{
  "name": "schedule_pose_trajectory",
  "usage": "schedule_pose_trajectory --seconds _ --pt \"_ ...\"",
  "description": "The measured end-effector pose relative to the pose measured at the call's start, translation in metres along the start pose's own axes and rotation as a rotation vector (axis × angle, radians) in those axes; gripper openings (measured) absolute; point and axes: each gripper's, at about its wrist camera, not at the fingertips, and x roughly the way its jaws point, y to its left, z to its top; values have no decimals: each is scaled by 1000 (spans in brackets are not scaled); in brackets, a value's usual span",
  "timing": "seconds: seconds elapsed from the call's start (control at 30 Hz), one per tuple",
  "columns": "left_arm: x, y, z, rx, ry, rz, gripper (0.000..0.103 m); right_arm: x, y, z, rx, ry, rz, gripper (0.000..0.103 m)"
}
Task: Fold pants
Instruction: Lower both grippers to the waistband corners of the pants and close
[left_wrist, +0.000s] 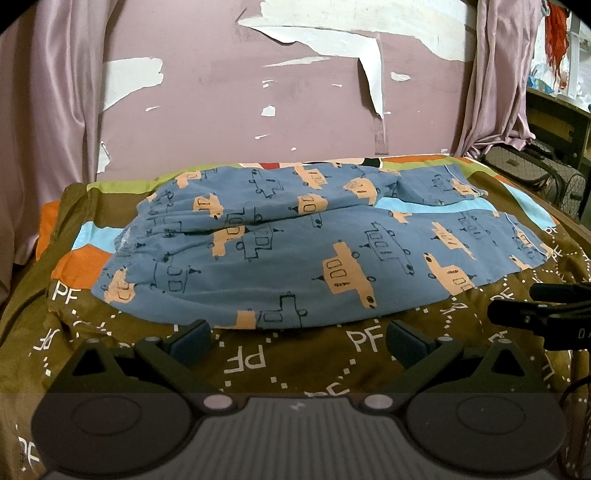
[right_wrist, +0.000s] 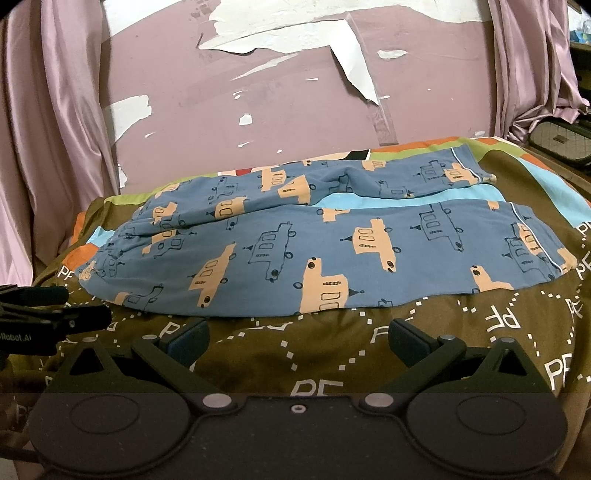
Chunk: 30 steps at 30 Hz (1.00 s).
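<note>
Pants (left_wrist: 295, 251) of soft blue cotton lie spread across the bedspread in front of us, printed with tan vehicle shapes and dark line-drawn ones. The waistband is gathered and puckered at the left end, and the two legs run off to the right, parted by a narrow wedge where a pale blue stripe of the cover shows through. The near leg lies mostly flat with a gently curved lower edge; the far leg is more rumpled, with a crease near the crotch. In the right wrist view the pants (right_wrist: 332, 254) show a thin white piping line along each cuff.

Under them we see the bedspread (left_wrist: 303, 369), a matte olive-brown cloth marked with white dotted curves and repeated "PF" letters, with blocks of orange, green and light blue toward its far side. It wrinkles loosely at the left corner.

Our left gripper (left_wrist: 297, 341) hangs just short of the near hem of the pants, its two dark, blocky fingers spread wide with nothing between them but the cover. Our right gripper (right_wrist: 297, 339) sits in the same posture further right, fingers equally wide apart and holding nothing. Each camera catches the other tool as a black shape at its frame edge.

Behind the bed stands a mauve wall (left_wrist: 221, 92) with its paint peeling in curled white patches, flanked by shiny pink satin curtains (left_wrist: 48, 129) falling in long folds.
</note>
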Motion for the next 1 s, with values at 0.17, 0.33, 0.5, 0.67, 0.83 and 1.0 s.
schedule_pose_trajectory --seconds 0.17,0.33,0.5,0.67,0.83,1.0 --pt "3 2 0 -9 12 15 103 0 0 0 1 -2 0 103" --pt "7 4 3 -13 27 31 103 -5 0 7 -1 -11 10 103" --pt "17 14 25 -36 36 80 103 -4 -19 37 67 8 51 103" --pt "39 31 68 -58 68 166 103 17 -36 84 23 60 133 103" --pt "65 60 132 -16 141 263 103 57 -48 148 -120 93 177 103" --pt "85 94 207 105 133 277 103 126 -43 218 -371 132 370 103"
